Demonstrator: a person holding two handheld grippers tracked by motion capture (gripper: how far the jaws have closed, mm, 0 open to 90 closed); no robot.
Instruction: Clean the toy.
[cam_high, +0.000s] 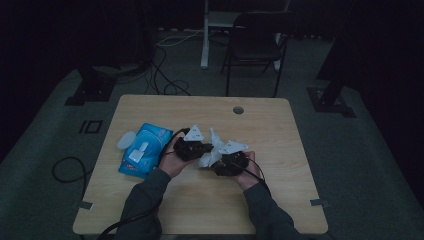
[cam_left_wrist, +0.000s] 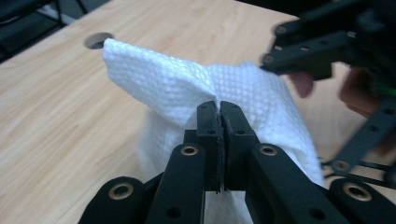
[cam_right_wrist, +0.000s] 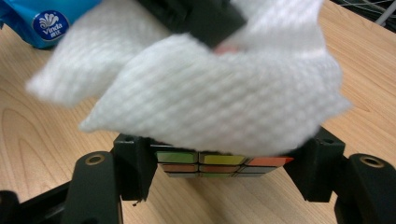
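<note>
i see my left tool (cam_left_wrist: 219, 109) clamped on the white wipe (cam_left_wrist: 187, 88), draped over the puzzle cube (cam_right_wrist: 219, 165) my right tool (cam_right_wrist: 224, 163) grips above the desk (cam_high: 210, 205).

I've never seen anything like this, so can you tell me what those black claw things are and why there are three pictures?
A person sits at a wooden table and holds a black two-jaw grabber in each hand. One picture comes from a camera above the table. The other two come from little cameras riding on the grabbers, looking along their jaws. The left gripper is shut on a white wipe, pinching a fold of it. The right gripper is shut on a colourful puzzle cube, and the wipe is draped over that cube. It looks like the cube is being wiped. On the table lies a blue pack of wipes, with a small white lid-like thing beside it.
</note>
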